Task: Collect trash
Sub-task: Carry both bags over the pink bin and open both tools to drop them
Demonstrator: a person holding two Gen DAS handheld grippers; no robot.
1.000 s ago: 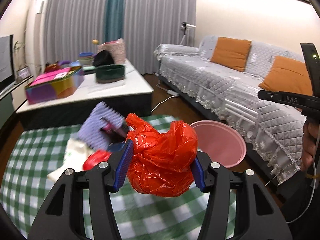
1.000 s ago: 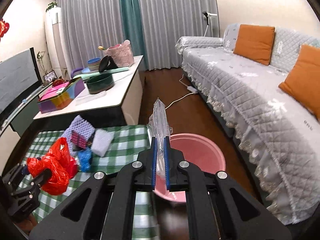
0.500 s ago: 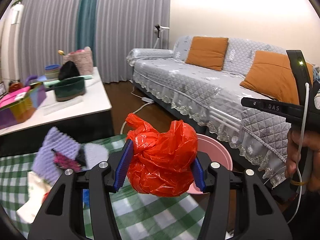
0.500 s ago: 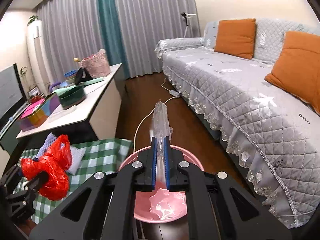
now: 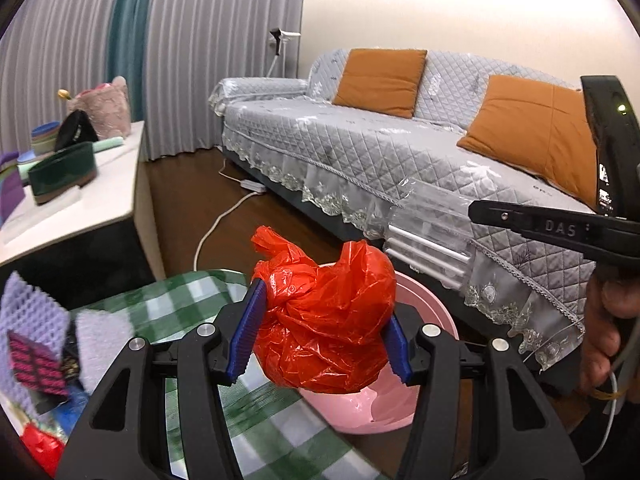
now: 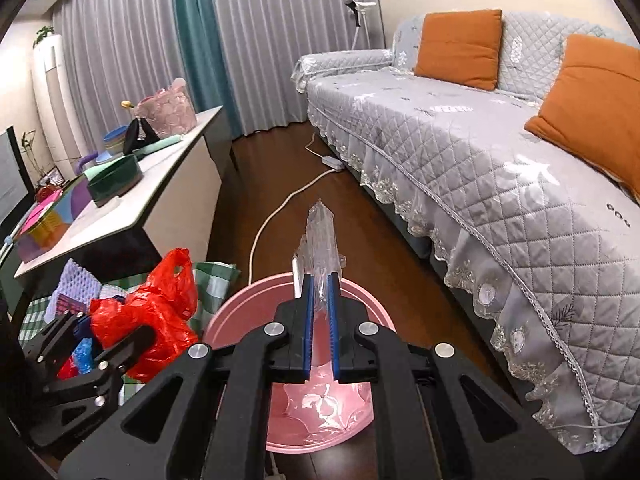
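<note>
A: Clamped between the blue pads of the left gripper (image 5: 322,334) is a crumpled red plastic bag (image 5: 326,320); the jaws are held apart only by the bulk of the bag. In the left wrist view the bag is seen in front of the pink basin (image 5: 424,320), whose rim is visible toward 3 o'clock of the bag.

B: And the right gripper (image 6: 320,320)?

A: It is closed narrowly on a clear plastic wrapper (image 6: 320,240), which is pinched upright between the pads and projects toward 12 o'clock. White sticks are seen inside the wrapper in the left wrist view (image 5: 428,236). In the right wrist view the wrapper is held above the pink basin (image 6: 248,312), which is set on the dark wooden floor (image 6: 280,176).

B: Where is the rest of the trash?

A: On the green checked cloth (image 5: 192,292), at 9 o'clock of the red bag, a lilac foam net (image 5: 32,316), a white fluffy piece (image 5: 102,340) and a pink-and-black packet (image 5: 36,364) are seen, touching one another. A blue scrap and a red item lie near the lower edge, partly hidden.

B: The surroundings?

A: A grey quilted sofa (image 6: 480,160) with orange cushions (image 6: 458,48) is placed at 2 o'clock, and a white-topped table (image 6: 168,176) bearing a dark green bowl (image 6: 116,180) at 10 o'clock.
</note>
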